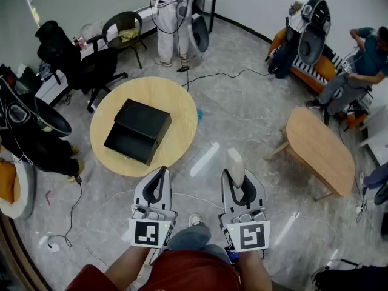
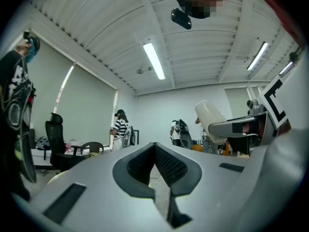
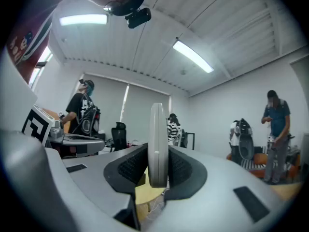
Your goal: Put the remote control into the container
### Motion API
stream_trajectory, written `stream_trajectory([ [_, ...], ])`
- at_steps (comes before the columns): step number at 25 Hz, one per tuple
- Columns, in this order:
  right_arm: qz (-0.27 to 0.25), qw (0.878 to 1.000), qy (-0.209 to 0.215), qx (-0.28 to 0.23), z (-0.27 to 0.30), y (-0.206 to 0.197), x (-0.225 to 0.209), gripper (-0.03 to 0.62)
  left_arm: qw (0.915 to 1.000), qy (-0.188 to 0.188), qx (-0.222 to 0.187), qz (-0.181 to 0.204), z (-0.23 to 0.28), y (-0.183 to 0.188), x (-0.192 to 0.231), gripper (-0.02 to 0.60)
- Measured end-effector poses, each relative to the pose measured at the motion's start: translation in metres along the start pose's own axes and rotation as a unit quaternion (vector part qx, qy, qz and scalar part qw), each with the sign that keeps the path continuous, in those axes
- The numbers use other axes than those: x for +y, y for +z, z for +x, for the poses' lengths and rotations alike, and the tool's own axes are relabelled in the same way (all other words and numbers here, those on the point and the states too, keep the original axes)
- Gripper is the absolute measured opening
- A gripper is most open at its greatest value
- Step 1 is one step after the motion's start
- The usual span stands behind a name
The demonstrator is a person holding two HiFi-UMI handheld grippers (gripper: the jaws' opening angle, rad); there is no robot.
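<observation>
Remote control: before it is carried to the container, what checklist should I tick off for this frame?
1. Remote control clamped upright between the right tool jaws: ok.
2. Left tool free, jaws together with nothing between them: ok.
3. Black container in view on the round table: ok.
4. Container open to receive: cannot tell, no opening shows from above.
5. Tools over the table: not ok, both are short of its near rim, above the floor.
</observation>
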State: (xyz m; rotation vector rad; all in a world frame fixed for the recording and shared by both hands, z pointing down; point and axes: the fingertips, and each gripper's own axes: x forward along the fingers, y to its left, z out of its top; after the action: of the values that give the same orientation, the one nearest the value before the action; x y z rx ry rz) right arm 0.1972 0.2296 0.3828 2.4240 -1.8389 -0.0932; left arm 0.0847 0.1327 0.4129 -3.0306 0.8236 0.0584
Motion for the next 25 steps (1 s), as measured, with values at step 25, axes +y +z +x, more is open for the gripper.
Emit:
stream_trajectory([
  [25,-0.008,0.974,0.223,-0.021,-0.065,0.029,0.038,0.120,0.9667,0.256,0.001,0.009,-0.130,0.042,-0.064,0.015],
])
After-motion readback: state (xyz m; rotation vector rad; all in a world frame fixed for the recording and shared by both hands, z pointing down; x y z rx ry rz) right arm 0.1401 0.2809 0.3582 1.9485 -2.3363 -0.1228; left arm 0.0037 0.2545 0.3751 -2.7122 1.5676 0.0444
